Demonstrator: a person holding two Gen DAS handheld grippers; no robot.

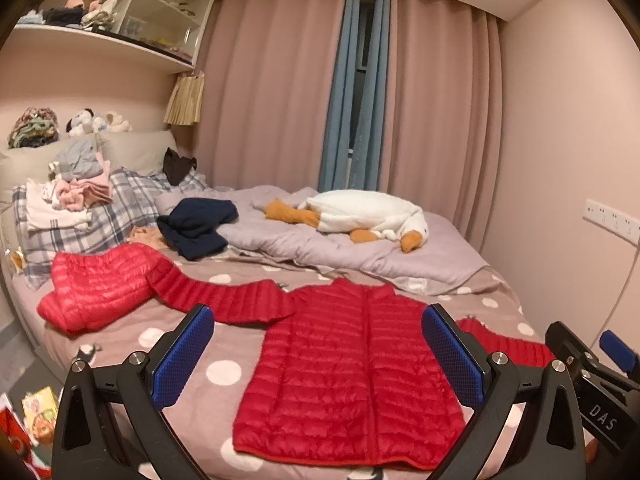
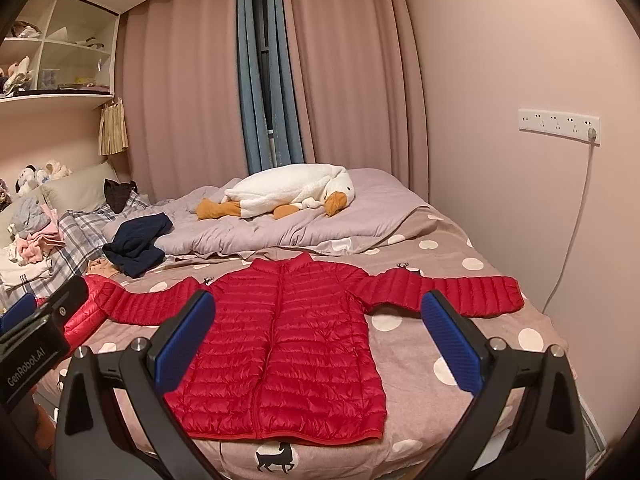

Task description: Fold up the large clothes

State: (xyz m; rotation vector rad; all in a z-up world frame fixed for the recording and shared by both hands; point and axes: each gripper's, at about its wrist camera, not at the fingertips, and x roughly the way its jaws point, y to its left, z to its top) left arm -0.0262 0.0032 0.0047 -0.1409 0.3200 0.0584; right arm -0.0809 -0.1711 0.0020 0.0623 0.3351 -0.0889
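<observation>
Bedroom: pink curtains [image 2: 192,80], shelves at ten o'clock, wall sockets [image 2: 559,124] at two o'clock in the right wrist view.

Bed [image 2: 472,344]: dotted brown sheet, taking up the lower half of both views.

Red jacket [image 2: 288,344]: lies flat at centre, front up, zip closed, collar toward twelve o'clock, hem toward six. Both sleeves are spread wide, to three and nine o'clock. No fold shows in it.

Second red jacket [image 1: 100,280]: bunched at nine o'clock; the first jacket's sleeve reaches to it.

Other items: navy garment [image 2: 140,244] and mixed laundry pile [image 1: 76,196] at ten o'clock; plush goose [image 2: 296,192] on the grey quilt [image 2: 280,232] at twelve o'clock.

Left gripper [image 1: 318,360]: jaws spread wide, nothing held, hovering near the hem.

Right gripper [image 2: 318,344]: jaws likewise released and empty, above the jacket's lower half.

Step in hand, by judgement: garment laid out, folding not begun. Next move likely calls for pinching a sleeve near the cuff and carrying it across the chest; the puffy, slick fabric may spring back.
</observation>
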